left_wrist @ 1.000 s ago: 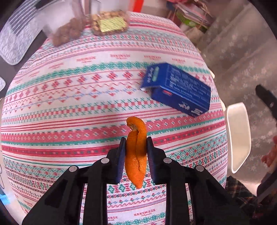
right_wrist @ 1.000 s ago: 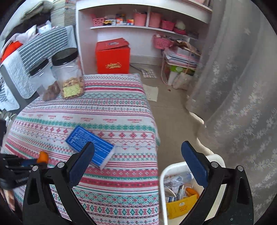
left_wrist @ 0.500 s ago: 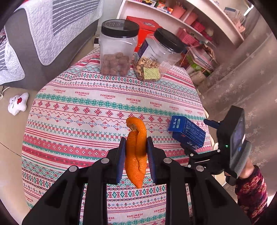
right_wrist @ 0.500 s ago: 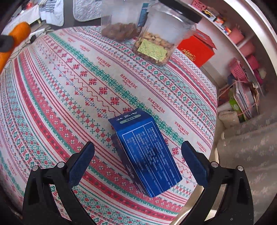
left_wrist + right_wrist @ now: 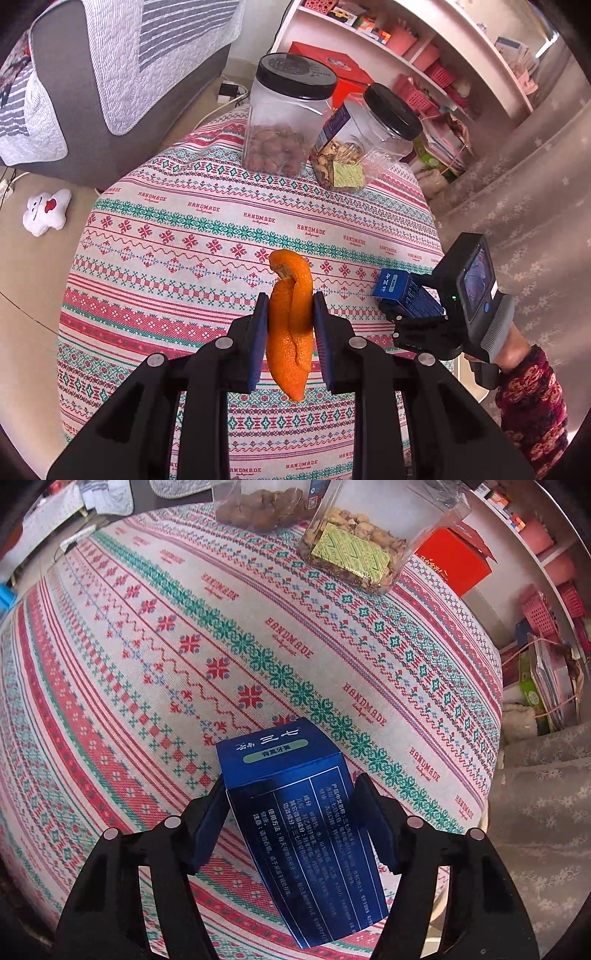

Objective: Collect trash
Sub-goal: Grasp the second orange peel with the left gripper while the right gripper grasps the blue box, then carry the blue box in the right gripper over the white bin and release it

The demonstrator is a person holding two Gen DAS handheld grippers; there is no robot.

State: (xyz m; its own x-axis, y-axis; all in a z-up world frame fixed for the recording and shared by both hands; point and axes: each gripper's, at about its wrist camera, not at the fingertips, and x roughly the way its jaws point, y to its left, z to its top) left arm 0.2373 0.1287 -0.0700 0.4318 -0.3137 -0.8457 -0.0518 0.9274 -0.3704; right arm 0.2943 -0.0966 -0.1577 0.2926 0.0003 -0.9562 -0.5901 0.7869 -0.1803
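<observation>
Orange peel (image 5: 290, 325), curled and pebbly, is pinched in the closed left claw (image 5: 288, 332) above the patterned cloth-covered desk (image 5: 177, 236). Only the right view shows the blue cardboard box (image 5: 295, 830) close up: the right claw (image 5: 291, 830) has just been closing around it, whether its pads touch is unclear.

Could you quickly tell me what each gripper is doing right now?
Left gripper: shut on the orange peel.
Right gripper: jaws just closing around the blue box; contact unclear.
</observation>
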